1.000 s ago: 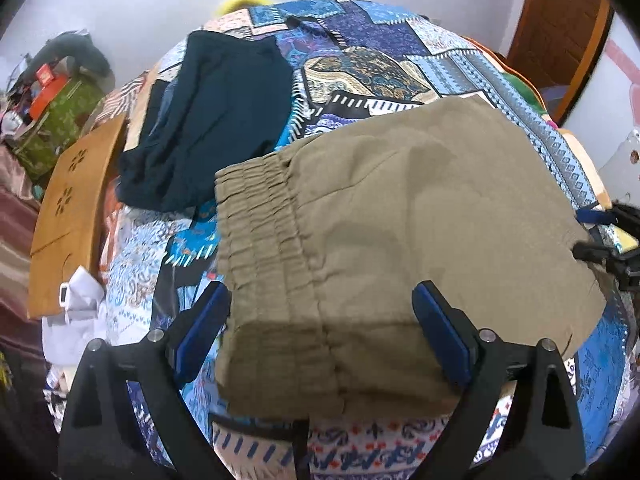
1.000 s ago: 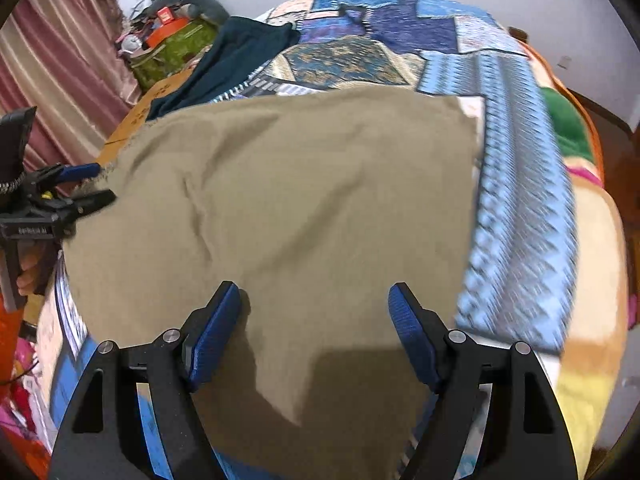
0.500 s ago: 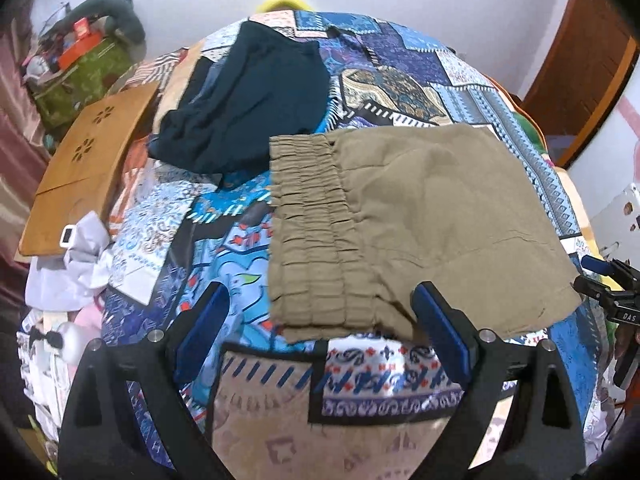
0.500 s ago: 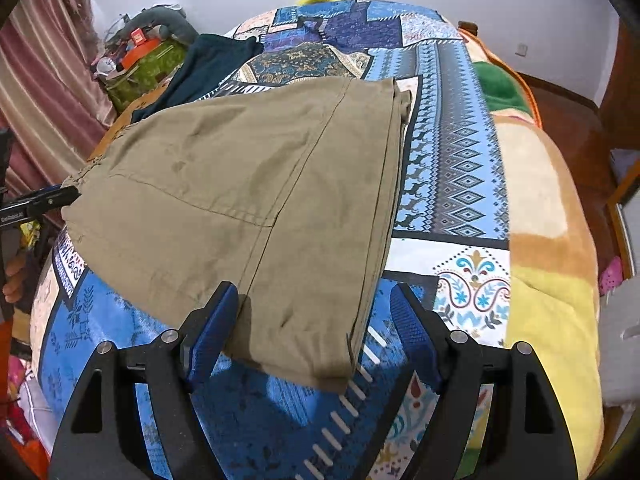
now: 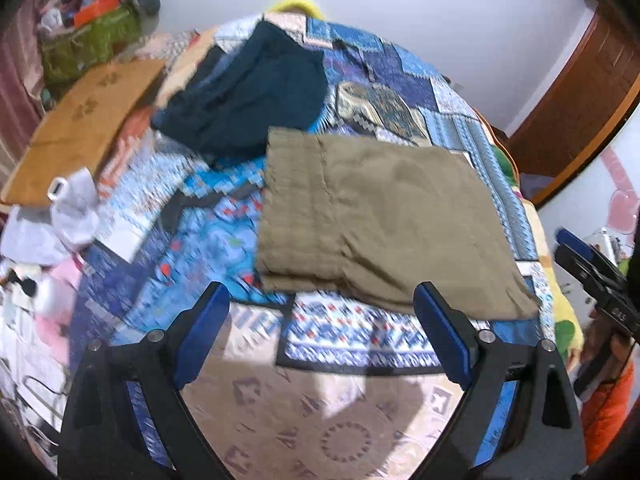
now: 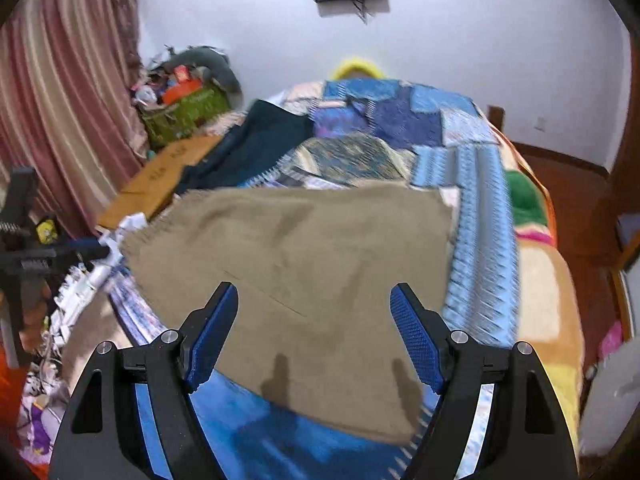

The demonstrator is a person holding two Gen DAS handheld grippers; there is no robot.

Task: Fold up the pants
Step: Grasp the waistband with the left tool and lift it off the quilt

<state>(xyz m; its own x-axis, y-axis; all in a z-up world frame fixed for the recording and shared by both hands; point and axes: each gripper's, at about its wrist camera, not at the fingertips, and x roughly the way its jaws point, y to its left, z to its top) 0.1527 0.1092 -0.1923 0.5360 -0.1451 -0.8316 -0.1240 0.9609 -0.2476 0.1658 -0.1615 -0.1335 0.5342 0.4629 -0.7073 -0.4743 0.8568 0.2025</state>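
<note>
We see even, soft indoor light; motion blur smears both views, worst at nine o'clock. Fisheye bends black-vignetted edges; finger shadows fall on the folded khaki cloth pants (image 6: pixel 304 264).

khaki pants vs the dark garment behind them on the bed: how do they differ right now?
The khaki pants lie flat as a neat folded rectangle; the dark garment is rumpled and loosely heaped. The khaki pants are tan with a gathered waistband along one edge; the dark garment is deep navy and shows no such detail. The pants lie nearer both cameras, the dark garment farther up. Both rest on the patterned bedspread, untouched by either tongs.
</note>
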